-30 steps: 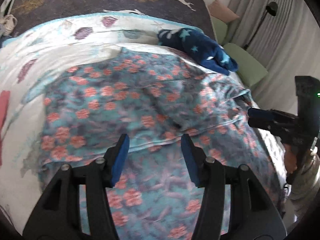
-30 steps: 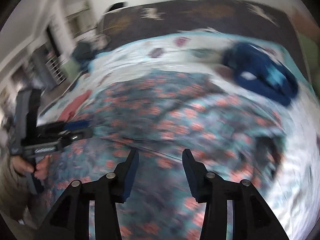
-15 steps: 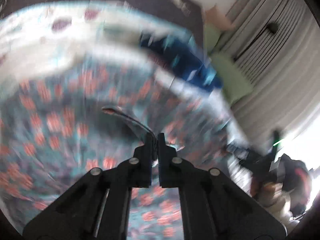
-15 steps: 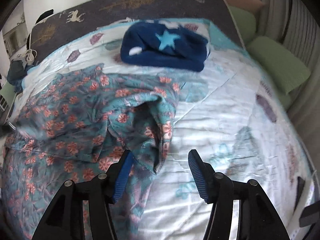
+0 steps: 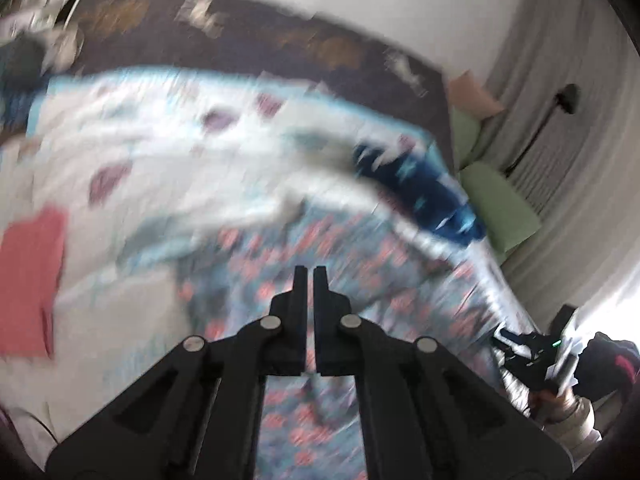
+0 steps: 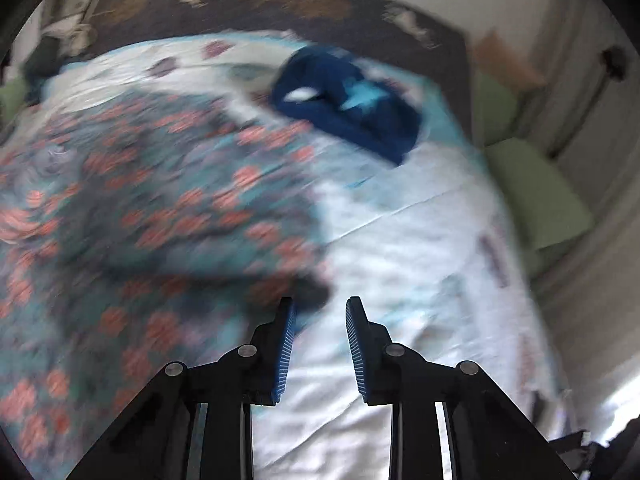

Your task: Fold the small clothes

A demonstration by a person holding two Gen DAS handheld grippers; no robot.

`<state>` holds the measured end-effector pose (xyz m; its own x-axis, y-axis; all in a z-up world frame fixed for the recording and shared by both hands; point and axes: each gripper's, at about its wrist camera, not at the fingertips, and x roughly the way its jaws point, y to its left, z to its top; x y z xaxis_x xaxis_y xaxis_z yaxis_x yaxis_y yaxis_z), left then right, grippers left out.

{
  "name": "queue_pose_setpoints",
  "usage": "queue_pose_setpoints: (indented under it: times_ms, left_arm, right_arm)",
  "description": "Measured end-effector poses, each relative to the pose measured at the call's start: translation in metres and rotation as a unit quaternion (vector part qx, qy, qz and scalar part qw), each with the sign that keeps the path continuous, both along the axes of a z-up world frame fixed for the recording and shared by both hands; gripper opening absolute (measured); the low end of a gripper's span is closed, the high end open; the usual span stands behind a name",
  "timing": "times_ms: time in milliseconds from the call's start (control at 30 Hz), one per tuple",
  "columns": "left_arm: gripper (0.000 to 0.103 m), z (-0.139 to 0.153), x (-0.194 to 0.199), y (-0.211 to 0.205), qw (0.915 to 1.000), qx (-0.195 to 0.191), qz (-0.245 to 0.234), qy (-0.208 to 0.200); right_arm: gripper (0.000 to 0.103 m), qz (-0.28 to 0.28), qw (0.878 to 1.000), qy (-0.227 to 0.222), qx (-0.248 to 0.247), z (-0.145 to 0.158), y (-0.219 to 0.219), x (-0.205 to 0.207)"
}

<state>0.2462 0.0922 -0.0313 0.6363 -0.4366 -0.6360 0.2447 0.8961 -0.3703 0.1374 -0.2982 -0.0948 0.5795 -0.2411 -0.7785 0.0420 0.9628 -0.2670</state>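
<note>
- The teal, soft cloth garment with coral flowers (image 6: 168, 216) lies rumpled on the white quilted bedspread (image 6: 420, 264).
- The left gripper (image 5: 308, 276) has its fingers pressed together above the garment; whether they pinch cloth cannot be told.
- The right gripper (image 6: 320, 316) has just been closing; its ribbed blue fingers (image 6: 285, 344) stand apart, the garment's edge just beyond the left one.
- A folded navy fleece with pale stars (image 6: 348, 100) sits farther up the bed.

Bed (image 6: 420, 248): floral garment (image 6: 168, 216), navy star garment (image 6: 344, 108), red cloth (image 5: 30, 276).

black gripper (image 6: 320, 344) frame, silver screws, ribbed blue pads (image 6: 285, 354).
</note>
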Motion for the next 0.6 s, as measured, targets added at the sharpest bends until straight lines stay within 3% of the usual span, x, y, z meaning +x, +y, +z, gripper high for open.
queue_pose_setpoints:
  times_ms: [67,100,133,167,200,233,300,367,433,467,533,600]
  left_arm:
    - [0.004,-0.025,-0.001,0.002,0.9994,-0.005,0.001,0.034]
    - [0.01,-0.035,-0.003,0.0,0.9988,-0.011,-0.005,0.047]
    - [0.018,-0.041,-0.003,-0.005,0.9983,-0.013,-0.013,0.055]
    - [0.043,-0.049,-0.005,-0.013,0.9978,-0.006,-0.023,0.063]
    - [0.058,-0.052,-0.005,-0.021,0.9975,0.008,-0.028,0.064]
    - [0.059,-0.056,-0.005,-0.03,0.9973,0.027,-0.032,0.061]
    - [0.059,-0.067,0.002,-0.05,0.9946,0.059,-0.053,0.067]
    - [0.056,-0.08,0.01,-0.061,0.9924,0.061,-0.065,0.085]
    - [0.013,-0.092,0.018,-0.072,0.99,0.047,-0.082,0.105]
    - [0.006,-0.094,0.018,-0.078,0.9887,0.037,-0.093,0.112]
    - [0.005,-0.078,0.012,-0.081,0.9912,0.029,-0.091,0.092]
    - [0.005,-0.022,-0.002,-0.073,0.9954,0.004,-0.095,0.01]
  right_arm:
    - [0.027,0.008,1.0,0.01,0.021,0.001,-0.002,-0.005]
    - [0.028,0.006,1.0,0.009,0.026,0.004,-0.005,-0.009]
    - [0.029,0.004,0.999,0.007,0.033,0.008,-0.007,-0.011]
    - [0.03,0.002,0.999,0.001,0.048,0.014,-0.012,-0.015]
    - [0.032,0.001,0.998,-0.004,0.059,0.019,-0.016,-0.016]
    - [0.033,0.0,0.997,-0.008,0.072,0.024,-0.019,-0.016]
    - [0.037,-0.007,0.995,-0.023,0.097,0.034,-0.026,-0.011]
    - [0.041,-0.022,0.993,-0.039,0.109,0.044,-0.032,-0.006]
    - [0.042,-0.031,0.992,-0.044,0.112,0.046,-0.035,0.002]
    - [0.042,-0.033,0.992,-0.046,0.116,0.047,-0.035,0.004]
    - [0.042,-0.037,0.991,-0.049,0.12,0.047,-0.037,0.006]
    - [0.042,-0.039,0.991,-0.055,0.118,0.048,-0.039,0.005]
